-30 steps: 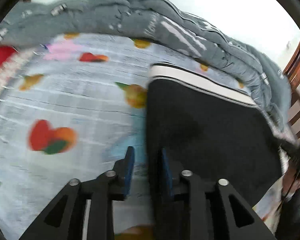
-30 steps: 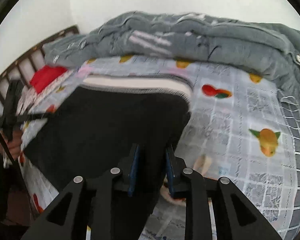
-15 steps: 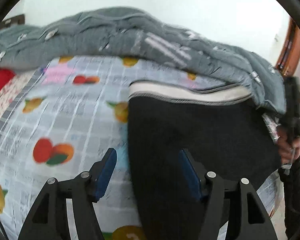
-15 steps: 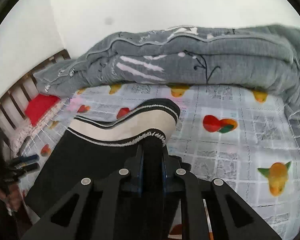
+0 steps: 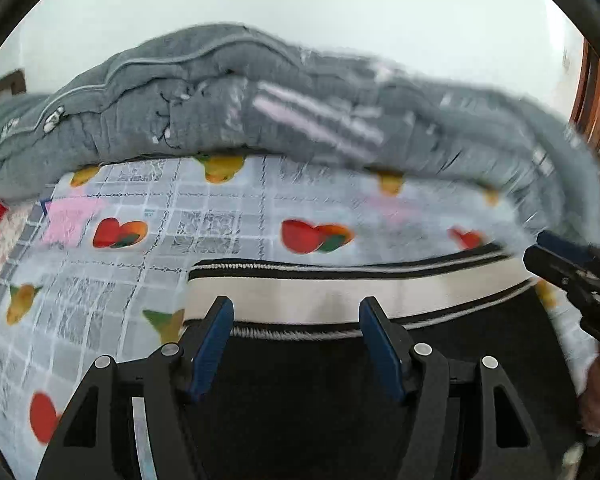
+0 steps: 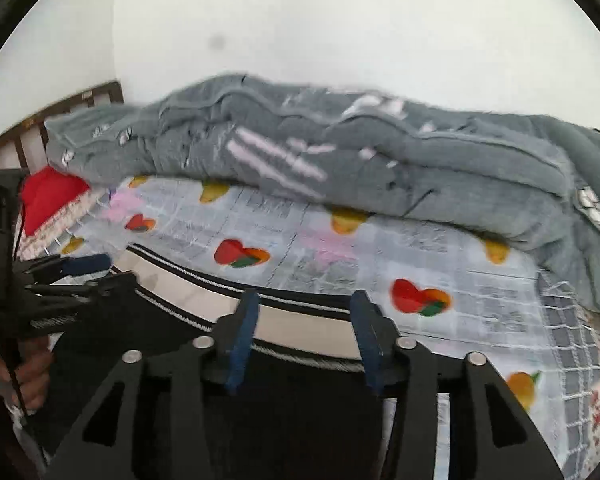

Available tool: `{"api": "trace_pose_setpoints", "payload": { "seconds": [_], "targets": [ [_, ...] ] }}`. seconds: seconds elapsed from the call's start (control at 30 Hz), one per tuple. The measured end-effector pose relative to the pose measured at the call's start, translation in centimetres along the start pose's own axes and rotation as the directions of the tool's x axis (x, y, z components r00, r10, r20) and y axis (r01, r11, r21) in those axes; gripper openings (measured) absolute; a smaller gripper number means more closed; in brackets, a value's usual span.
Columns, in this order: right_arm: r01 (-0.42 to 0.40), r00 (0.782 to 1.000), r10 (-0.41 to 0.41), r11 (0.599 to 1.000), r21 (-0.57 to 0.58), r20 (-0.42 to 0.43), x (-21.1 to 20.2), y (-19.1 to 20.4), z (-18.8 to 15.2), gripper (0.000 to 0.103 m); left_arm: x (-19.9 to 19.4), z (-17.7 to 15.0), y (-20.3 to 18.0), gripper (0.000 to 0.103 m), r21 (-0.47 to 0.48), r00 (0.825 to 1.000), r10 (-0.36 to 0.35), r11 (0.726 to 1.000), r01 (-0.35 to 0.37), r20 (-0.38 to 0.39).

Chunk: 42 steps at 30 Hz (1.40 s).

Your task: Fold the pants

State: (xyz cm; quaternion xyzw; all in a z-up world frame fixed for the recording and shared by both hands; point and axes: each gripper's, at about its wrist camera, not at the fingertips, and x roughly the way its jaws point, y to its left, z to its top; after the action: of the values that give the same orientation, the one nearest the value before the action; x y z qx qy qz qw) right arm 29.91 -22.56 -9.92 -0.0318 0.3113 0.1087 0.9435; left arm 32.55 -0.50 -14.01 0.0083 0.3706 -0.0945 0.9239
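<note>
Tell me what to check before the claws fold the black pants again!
1. Left claw let go: ok, open, nothing pinched.
2. Right claw let go: ok, opening, no cloth between its pads.
3. Black pants lying flat on the bed sheet: ok.
4. White waistband straight: ok, edge runs evenly.
5. Grey quilt off the pants: ok, it sits behind them.
6. Lower end of the pants tidy: cannot tell, out of view.
</note>
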Motion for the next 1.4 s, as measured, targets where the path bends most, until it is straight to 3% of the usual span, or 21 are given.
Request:
{"api": "trace_pose_setpoints", "payload": {
  "seconds": [0.1, 0.13, 0.23, 0.57, 1.4],
  "targets": [
    [0.062, 0.980, -0.059, 0.998, 0.010, -0.189, 6.3, -0.1, -1.7, 0.045, 2.6, -1.4, 0.3, 0.064, 0.010, 0.999, 0.003, 1.000, -0.002, -0.037],
    [0.045, 0.980, -0.037, 0.998, 0.034, -0.193, 7.2, -0.5, -2.2, 0.046, 2.4, -1.4, 0.6, 0.064, 0.000, 1.000, -0.009, 1.000, 0.009, -0.026],
    [0.000, 0.984, 0.016, 0.996, 0.091, -0.176, 7.1, -1.6, -2.0, 0.046, 2.3, -1.6, 0.9, 0.065, -0.021, 0.999, -0.032, 0.999, 0.032, -0.007],
    [0.024, 0.989, -0.017, 0.998, 0.053, -0.144, 6.8, -0.8, -2.5, 0.047, 2.6, -1.7, 0.1, 0.067, 0.003, 1.000, 0.005, 1.000, -0.005, -0.005],
    [0.039, 0.990, -0.034, 0.999, 0.032, -0.139, 6.5, -0.5, -2.5, 0.049, 2.5, -1.8, 0.1, 0.070, -0.006, 1.000, 0.008, 1.000, -0.008, 0.000]
  ]
}}
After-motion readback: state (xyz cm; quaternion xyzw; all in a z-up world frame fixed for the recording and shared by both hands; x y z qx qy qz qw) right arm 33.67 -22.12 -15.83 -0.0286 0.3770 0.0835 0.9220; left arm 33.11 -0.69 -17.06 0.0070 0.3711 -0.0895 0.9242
